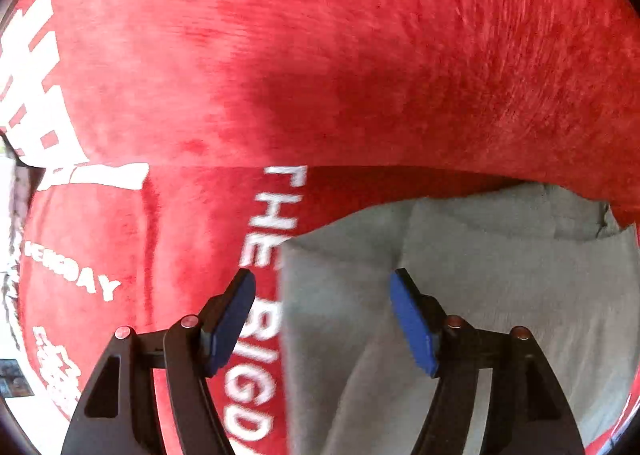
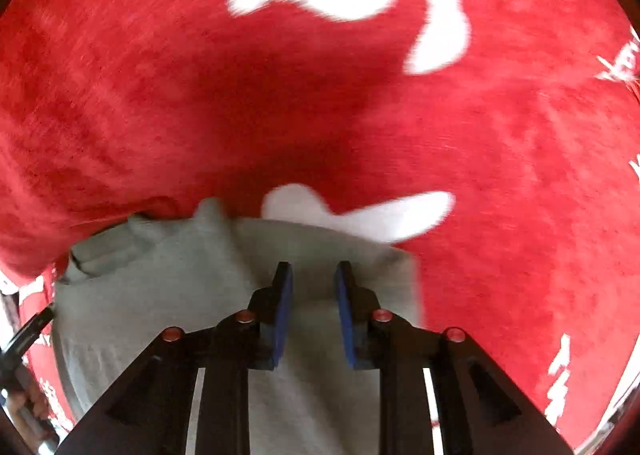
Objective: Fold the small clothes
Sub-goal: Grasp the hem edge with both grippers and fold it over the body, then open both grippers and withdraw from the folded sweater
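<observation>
A small grey garment (image 1: 500,275) lies flat on a red cloth with white lettering (image 1: 320,55). In the left wrist view my left gripper (image 1: 322,283) is open wide, just above the garment's left edge, nothing between its blue pads. In the right wrist view the same grey garment (image 2: 160,295) fills the lower middle, with a rolled hem at its far left corner. My right gripper (image 2: 313,275) hovers over the garment near its far edge, jaws partly open with a narrow gap, holding nothing.
The red cloth (image 2: 520,175) covers nearly all the surface around the garment. A fold in it rises behind the garment's far edge (image 1: 400,171). A strip of pale surface (image 1: 8,215) shows at the far left.
</observation>
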Motion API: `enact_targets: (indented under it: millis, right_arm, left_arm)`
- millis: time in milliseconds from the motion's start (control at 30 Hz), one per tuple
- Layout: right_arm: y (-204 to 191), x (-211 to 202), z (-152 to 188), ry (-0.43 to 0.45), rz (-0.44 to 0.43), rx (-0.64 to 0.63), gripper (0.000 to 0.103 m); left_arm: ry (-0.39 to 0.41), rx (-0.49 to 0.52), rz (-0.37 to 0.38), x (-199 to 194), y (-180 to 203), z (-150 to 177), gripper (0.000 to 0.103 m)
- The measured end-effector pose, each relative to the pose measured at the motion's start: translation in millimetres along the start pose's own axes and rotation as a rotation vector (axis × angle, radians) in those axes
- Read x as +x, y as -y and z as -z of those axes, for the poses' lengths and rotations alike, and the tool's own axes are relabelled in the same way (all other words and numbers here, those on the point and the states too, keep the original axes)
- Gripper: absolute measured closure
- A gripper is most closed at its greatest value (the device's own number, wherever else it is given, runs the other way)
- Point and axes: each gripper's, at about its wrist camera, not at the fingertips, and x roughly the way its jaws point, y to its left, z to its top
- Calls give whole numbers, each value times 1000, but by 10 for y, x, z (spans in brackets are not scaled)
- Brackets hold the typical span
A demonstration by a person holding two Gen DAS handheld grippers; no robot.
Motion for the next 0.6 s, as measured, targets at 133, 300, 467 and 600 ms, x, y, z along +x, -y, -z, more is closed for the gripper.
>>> enact_targets:
  millis: [133,300,467,600]
  right_arm:
    - [44,-284,195,-5,-51,-20,79]
    - [-168,-533,748,-49,-146,-130,79]
    - [-245,-278,1282,-146,-98,-215,80]
    - [-227,-386,1401,-104,-51,-314,80]
  left_arm:
    - [-30,9,67,-214,-99,288,32]
    - [-91,12,115,-271,-31,840,32]
    - [-163,-83,112,-1,-156,1229,32]
    - [-168,-59,90,-7,-274,1444,29]
